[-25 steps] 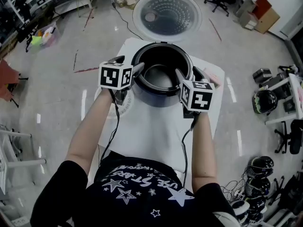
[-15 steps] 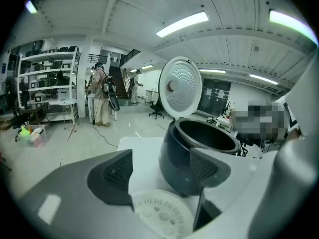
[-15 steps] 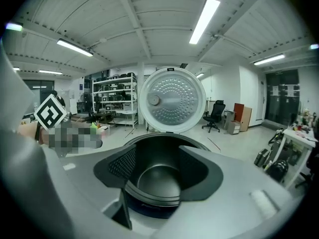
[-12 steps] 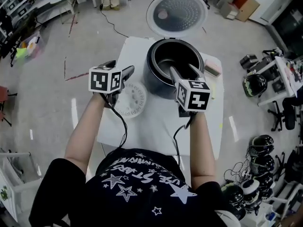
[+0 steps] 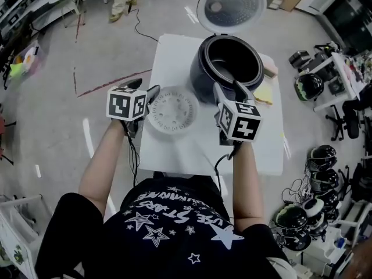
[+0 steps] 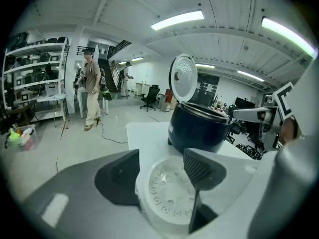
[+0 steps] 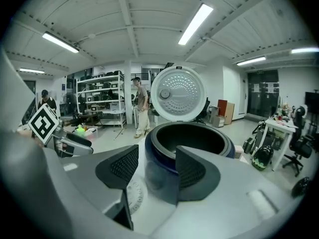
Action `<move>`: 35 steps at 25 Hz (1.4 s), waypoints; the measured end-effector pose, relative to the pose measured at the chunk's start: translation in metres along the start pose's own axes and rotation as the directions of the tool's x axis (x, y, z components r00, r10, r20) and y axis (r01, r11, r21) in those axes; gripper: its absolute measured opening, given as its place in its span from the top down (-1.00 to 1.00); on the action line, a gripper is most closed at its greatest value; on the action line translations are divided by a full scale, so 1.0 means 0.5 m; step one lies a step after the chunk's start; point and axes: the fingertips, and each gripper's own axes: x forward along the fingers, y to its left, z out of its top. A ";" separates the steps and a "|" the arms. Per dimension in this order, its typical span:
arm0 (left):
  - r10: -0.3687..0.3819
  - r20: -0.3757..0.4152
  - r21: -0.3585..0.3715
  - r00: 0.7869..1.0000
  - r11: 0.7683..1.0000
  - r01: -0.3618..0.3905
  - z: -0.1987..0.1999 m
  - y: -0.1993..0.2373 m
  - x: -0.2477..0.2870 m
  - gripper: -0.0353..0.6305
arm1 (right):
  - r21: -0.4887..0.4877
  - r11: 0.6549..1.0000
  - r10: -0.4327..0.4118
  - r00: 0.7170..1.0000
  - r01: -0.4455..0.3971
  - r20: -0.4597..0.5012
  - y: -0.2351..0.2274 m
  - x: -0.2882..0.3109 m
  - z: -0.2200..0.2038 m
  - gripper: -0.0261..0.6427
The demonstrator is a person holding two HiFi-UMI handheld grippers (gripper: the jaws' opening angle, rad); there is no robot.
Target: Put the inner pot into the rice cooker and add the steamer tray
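Note:
The dark rice cooker point(image 5: 231, 60) stands at the table's far side with its round lid point(image 5: 235, 4) swung open; the inner pot point(image 5: 226, 63) sits inside it. A white perforated steamer tray point(image 5: 171, 109) lies flat on the table to the cooker's left. My left gripper point(image 5: 145, 88) hovers open at the tray's left edge, and the tray point(image 6: 172, 198) shows between its jaws, with the cooker point(image 6: 199, 128) beyond. My right gripper point(image 5: 228, 89) is open and empty just short of the cooker's near rim point(image 7: 192, 143).
The white table point(image 5: 192, 150) is small, with floor on all sides. A yellow cloth point(image 5: 264, 93) and a pink item point(image 5: 269, 67) lie right of the cooker. Helmets point(image 5: 317, 153) and clutter sit on the floor at the right. A person point(image 6: 92, 91) stands far off.
Both grippers have come away from the cooker's rim. The left one has moved left to the steamer tray; the right one has drawn back toward me.

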 end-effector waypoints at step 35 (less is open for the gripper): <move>0.024 -0.147 -0.134 0.989 0.990 -0.044 -0.289 0.117 0.006 0.78 | 0.224 0.972 0.042 0.877 0.076 -0.479 0.106 0.178 -0.442 0.41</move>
